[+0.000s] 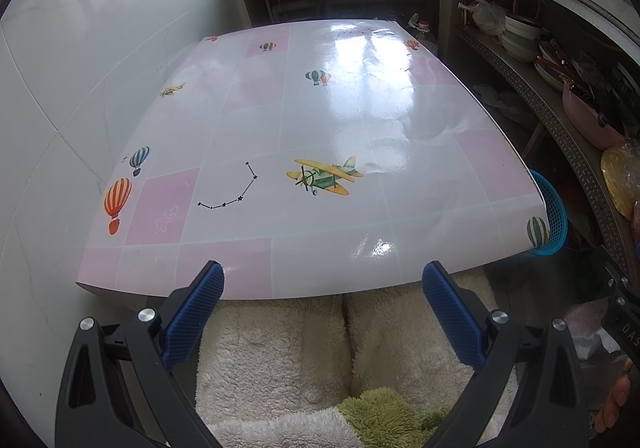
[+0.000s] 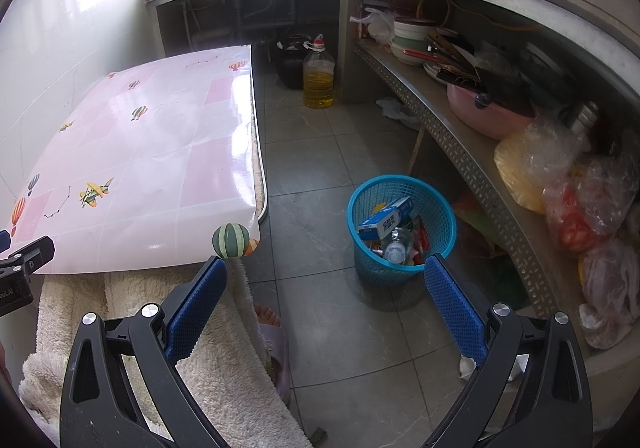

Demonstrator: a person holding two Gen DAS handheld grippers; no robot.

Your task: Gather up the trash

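A blue mesh trash basket (image 2: 436, 244) stands on the tiled floor right of the table; inside lie a blue-and-white carton (image 2: 386, 222), a clear plastic bottle (image 2: 396, 246) and other wrappers. My right gripper (image 2: 325, 270) hovers open above the floor, its right pad near the basket's front rim, nothing between its fingers. My left gripper (image 1: 323, 276) is open at the near edge of the table (image 1: 280, 120), whose pink-and-white cloth carries only printed balloons and planes. The basket (image 1: 554, 220) peeks out past the table's right corner in the left wrist view.
A person's fleecy lap (image 1: 280, 348) lies under both grippers, a slippered foot (image 2: 272, 332) on the floor. An oil bottle (image 2: 318, 76) and dark pot stand at the back. A low shelf (image 2: 460, 144) on the right holds bowls, a pink pan and plastic bags. White tiled wall at left.
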